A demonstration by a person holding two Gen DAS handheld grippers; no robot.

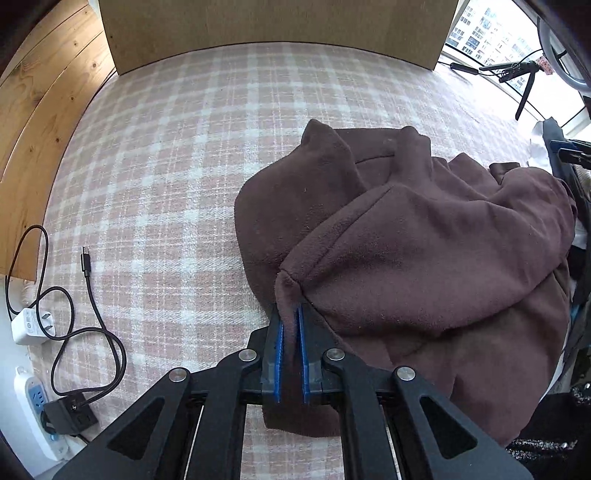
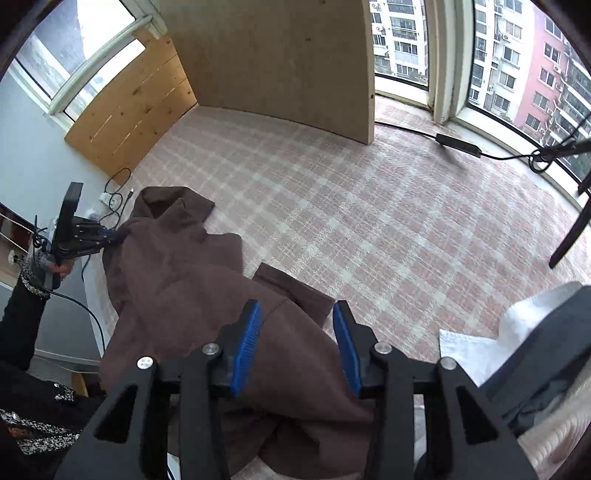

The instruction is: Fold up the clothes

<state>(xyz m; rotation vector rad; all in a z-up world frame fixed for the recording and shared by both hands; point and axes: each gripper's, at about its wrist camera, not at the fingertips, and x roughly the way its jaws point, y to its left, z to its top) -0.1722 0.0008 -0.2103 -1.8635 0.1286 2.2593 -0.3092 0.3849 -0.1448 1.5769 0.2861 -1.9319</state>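
A brown fleece garment (image 1: 406, 236) lies bunched on the pink checked bed cover (image 1: 177, 155). My left gripper (image 1: 290, 314) is shut on a folded edge of it, lifting that corner. In the right wrist view the garment (image 2: 177, 280) spreads from lower centre to the left, and the left gripper (image 2: 110, 233) pinches its far left edge. My right gripper (image 2: 297, 314) is open just above the garment's near part, with fabric between and under its blue pads (image 2: 248, 339).
A charger, cable (image 1: 85, 295) and power strip (image 1: 33, 402) lie at the bed's left edge. A wooden headboard (image 1: 273, 26) stands at the back. White and dark clothes (image 2: 524, 354) are piled at the right. A tripod leg (image 2: 572, 229) stands by the window.
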